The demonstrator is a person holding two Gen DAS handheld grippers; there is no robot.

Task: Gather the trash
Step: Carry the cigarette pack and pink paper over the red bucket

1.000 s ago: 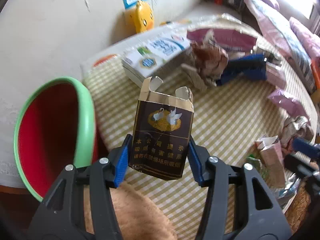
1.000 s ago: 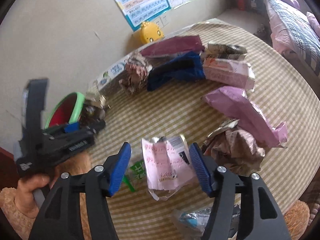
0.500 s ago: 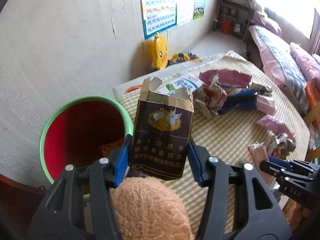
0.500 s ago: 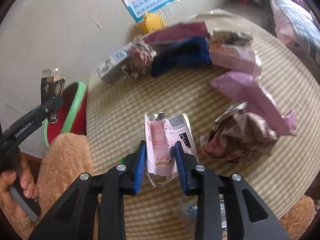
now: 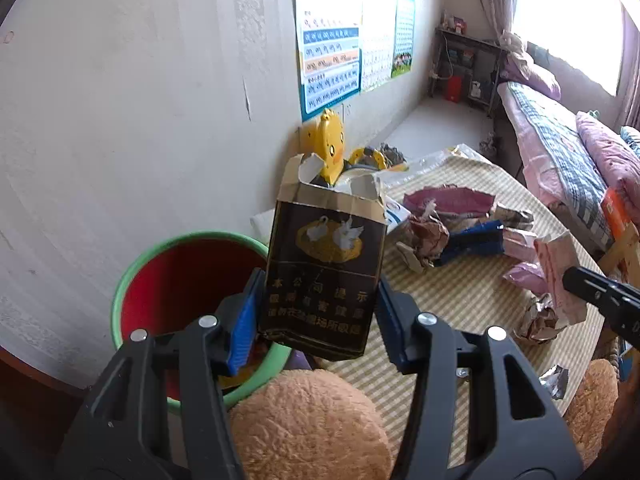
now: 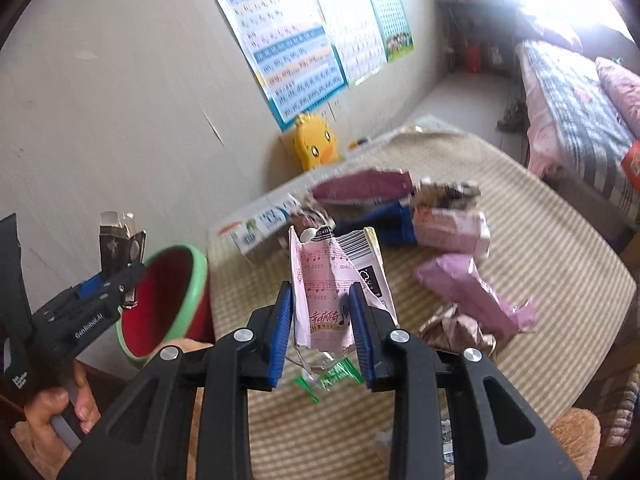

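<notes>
Left claw (image 5: pixel 316 312) clamped on the dark brown torn-open cigarette pack (image 5: pixel 324 276), held upright right over the green-rimmed red plastic bin (image 5: pixel 188 280)! Right claw (image 6: pixel 322 320) pinched tight on the crumpled pink music-note paper wrapper (image 6: pixel 328 300), lifted clear above the striped cloth-covered counter (image 6: pixel 540 240), where more crumpled litter lies scattered

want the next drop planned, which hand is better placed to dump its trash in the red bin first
Left. The left gripper holds the dark carton right beside the red bin; the right gripper with its pink wrapper looks farther off.
</notes>
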